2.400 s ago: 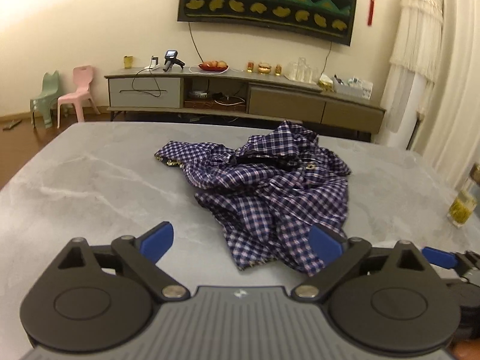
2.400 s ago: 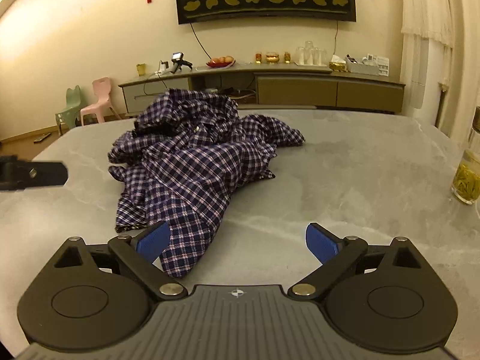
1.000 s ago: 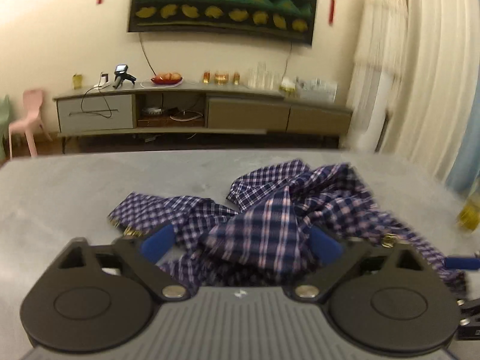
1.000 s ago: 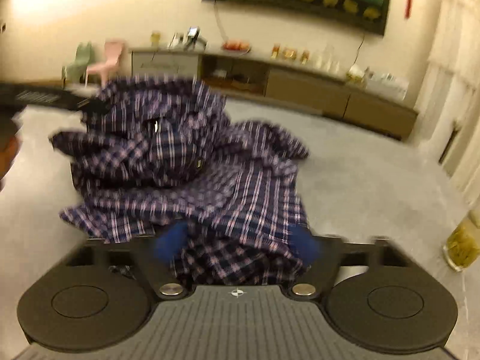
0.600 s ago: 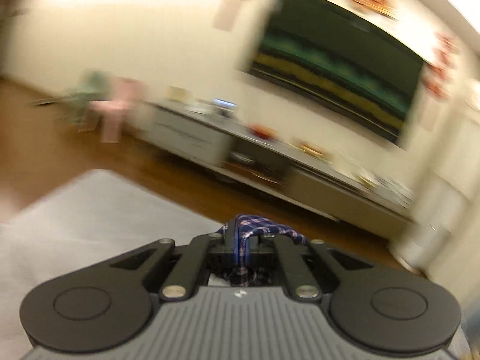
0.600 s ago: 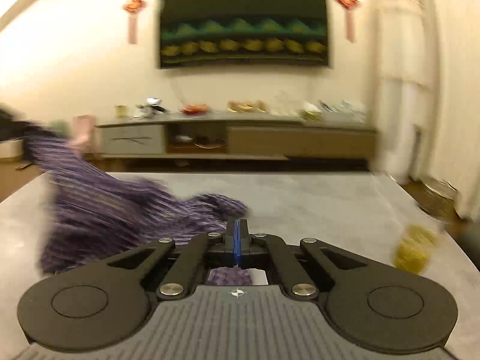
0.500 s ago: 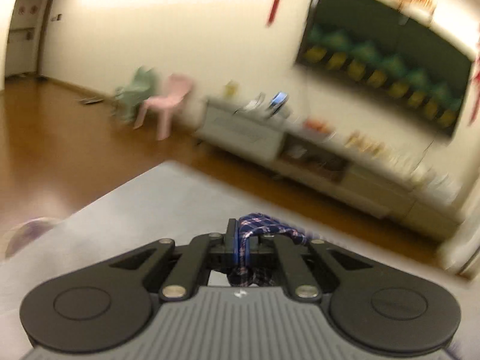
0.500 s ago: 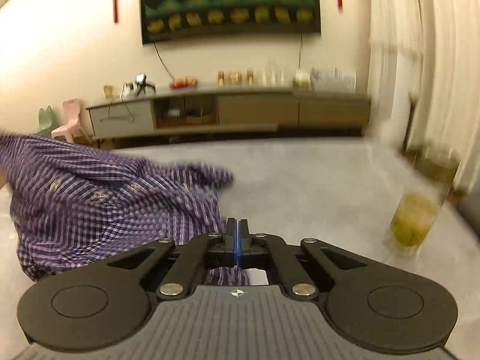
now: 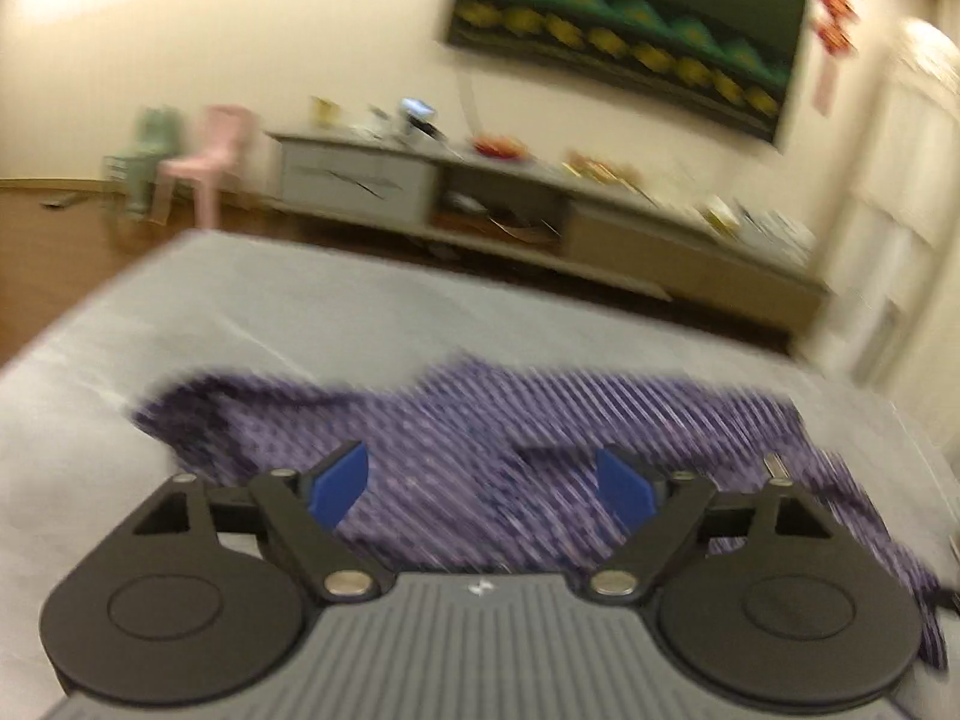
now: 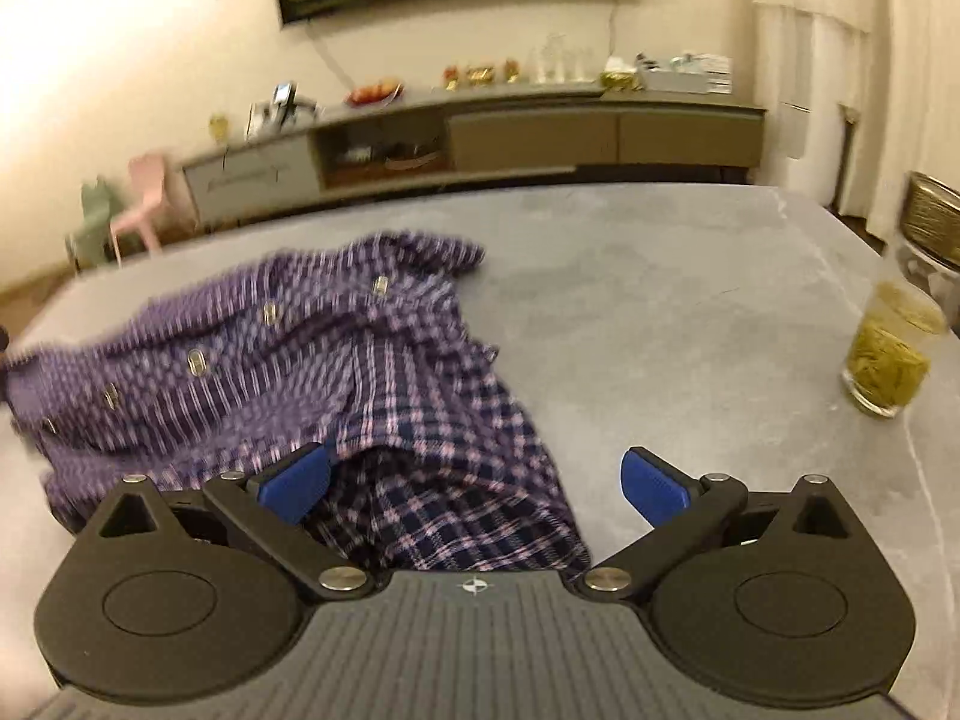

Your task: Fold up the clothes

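Left wrist view: left gripper [image 9: 483, 483] is sitting at 6 o'clock with its blue pads spread wide, gripping nothing. Checked shirt [image 9: 480, 438] is lying spread on the grey table [image 9: 300, 312] directly under and ahead of the pads, stretching from 9 to 3 o'clock; motion blur is smearing the check pattern. Beyond the table edge, a long low cabinet [image 9: 540, 204] is running along the wall toward 12 o'clock, with a pink chair [image 9: 210, 156] and a green chair [image 9: 144, 144] at 10 o'clock. A dark wall hanging [image 9: 630, 42] is showing at 1 o'clock.

Right wrist view: right gripper [image 10: 477, 480] is likewise standing released, pads far apart. Shirt hem [image 10: 456, 516] is lying between the pads, nearer the left one, touching neither as far as I can tell. The rest of the shirt, button row [image 10: 198, 360] facing up, is trailing off toward 10 o'clock, blurred. A glass of yellow-green drink [image 10: 888, 360] is standing on the table at 3 o'clock, well apart from the cloth. The cabinet is filling the far wall at 12 o'clock.
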`<state>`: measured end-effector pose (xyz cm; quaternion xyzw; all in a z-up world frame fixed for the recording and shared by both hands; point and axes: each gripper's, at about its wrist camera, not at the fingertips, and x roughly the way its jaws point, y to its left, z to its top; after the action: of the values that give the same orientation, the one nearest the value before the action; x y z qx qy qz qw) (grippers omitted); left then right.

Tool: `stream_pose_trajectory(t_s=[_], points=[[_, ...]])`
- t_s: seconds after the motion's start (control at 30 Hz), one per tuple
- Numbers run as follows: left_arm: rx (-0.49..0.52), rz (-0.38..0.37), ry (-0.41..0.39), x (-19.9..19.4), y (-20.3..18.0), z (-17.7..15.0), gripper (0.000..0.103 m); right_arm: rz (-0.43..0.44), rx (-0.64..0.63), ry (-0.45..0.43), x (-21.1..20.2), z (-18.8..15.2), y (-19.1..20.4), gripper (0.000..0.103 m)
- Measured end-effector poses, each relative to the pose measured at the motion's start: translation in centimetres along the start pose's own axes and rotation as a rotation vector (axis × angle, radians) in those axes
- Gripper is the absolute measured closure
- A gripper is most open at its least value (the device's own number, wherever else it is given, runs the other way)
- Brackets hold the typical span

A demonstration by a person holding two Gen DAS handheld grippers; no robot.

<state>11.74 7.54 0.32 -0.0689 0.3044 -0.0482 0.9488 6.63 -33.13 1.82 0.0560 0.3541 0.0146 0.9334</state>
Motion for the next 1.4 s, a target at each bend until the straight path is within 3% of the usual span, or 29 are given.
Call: stream_pose_trajectory(t_s=[0.03,0.07,0.1,0.13,0.17,0.23,0.3,0.33,0.37,0.47,0.5,0.57,0.6,0.63,0.67,0.73,0.83,0.97,1.03,1.1,1.17,1.2,1.33,1.4], points=[[0.024,-0.024,0.021,0.4,-0.7,-0.7,0.017,-0.009,-0.019,0.018,0.8,0.1,0.5,0.001],[0.044,-0.042,0.036,0.6,-1.2,-1.3,0.017,-0.014,-0.035,0.035,1.7,0.2,1.0,0.011],[0.058,-0.051,0.045,0.5,-1.6,-1.9,0.017,-0.005,-0.046,0.052,2.4,0.2,1.3,0.029],[0.066,-0.053,0.049,0.3,-1.7,-2.6,0.017,-0.001,-0.060,0.063,2.8,0.2,1.6,0.079],[0.069,-0.057,0.045,0.0,-1.7,-3.1,0.018,0.002,-0.078,0.054,3.0,0.2,1.9,0.091],[0.072,-0.069,0.012,-1.0,-1.5,-3.4,0.018,-0.004,-0.137,-0.128,0.0,0.8,3.1,0.097],[0.062,-0.055,-0.024,-1.6,-0.8,-2.9,0.018,0.093,-0.239,-0.401,-6.2,1.4,5.3,0.097],[0.049,-0.035,-0.031,-1.7,-0.2,-2.8,0.018,0.208,-0.307,-0.493,-8.9,1.1,6.8,0.098],[0.036,-0.015,-0.037,-1.9,0.3,-2.6,0.018,0.332,-0.396,-0.515,-10.6,0.5,8.6,0.098],[-0.002,0.046,-0.058,-2.2,1.8,-2.3,0.018,0.489,-0.612,-0.320,-9.6,-3.0,12.8,0.097],[-0.005,0.056,-0.053,-2.3,2.1,-2.5,0.018,0.488,-0.619,-0.275,-8.2,-4.6,12.9,0.096],[-0.002,0.068,-0.036,-2.4,2.6,-3.1,0.018,0.430,-0.628,-0.145,-5.6,-6.8,12.9,0.069],[0.006,0.065,-0.030,-2.5,2.6,-3.4,0.018,0.396,-0.623,-0.086,-4.7,-7.4,12.6,0.065],[0.018,0.054,-0.026,-2.4,2.4,-3.4,0.018,0.406,-0.591,-0.100,-5.2,-6.8,11.5,0.057],[0.034,0.037,-0.027,-2.6,1.9,-3.5,0.018,0.417,-0.559,-0.113,-5.7,-6.2,10.5,0.037],[0.085,-0.016,-0.038,-3.2,0.3,-3.6,0.017,0.438,-0.494,-0.140,-6.7,-5.0,8.5,0.012],[0.163,-0.126,-0.052,-4.0,-2.3,-4.2,0.009,0.462,-0.382,-0.177,-8.0,-3.1,5.2,0.012],[0.302,-0.272,-0.049,-4.4,-6.8,-6.1,0.003,0.343,0.044,-0.108,-6.0,-0.1,-3.1,0.012],[0.389,-0.319,-0.019,-3.6,-9.0,-7.4,0.002,0.314,0.189,-0.050,-4.7,-0.3,-5.6,0.012],[0.451,-0.303,0.035,-1.5,-10.4,-8.6,0.024,0.323,0.243,-0.033,-4.1,-0.4,-6.5,0.012],[0.451,-0.268,0.105,0.6,-10.1,-8.6,0.091,0.339,0.253,-0.036,-3.8,-0.4,-6.6,0.012],[0.416,-0.250,0.123,1.2,-9.3,-8.1,0.095,0.338,0.243,-0.042,-3.9,-0.5,-6.5,0.012],[0.144,-0.128,0.116,2.0,-2.4,-4.6,0.096,0.330,0.244,-0.045,-3.1,-0.2,-6.2,0.012],[0.080,-0.095,0.109,1.7,-0.1,-3.7,0.094,0.338,0.254,-0.030,-2.3,0.6,-6.0,0.012]])
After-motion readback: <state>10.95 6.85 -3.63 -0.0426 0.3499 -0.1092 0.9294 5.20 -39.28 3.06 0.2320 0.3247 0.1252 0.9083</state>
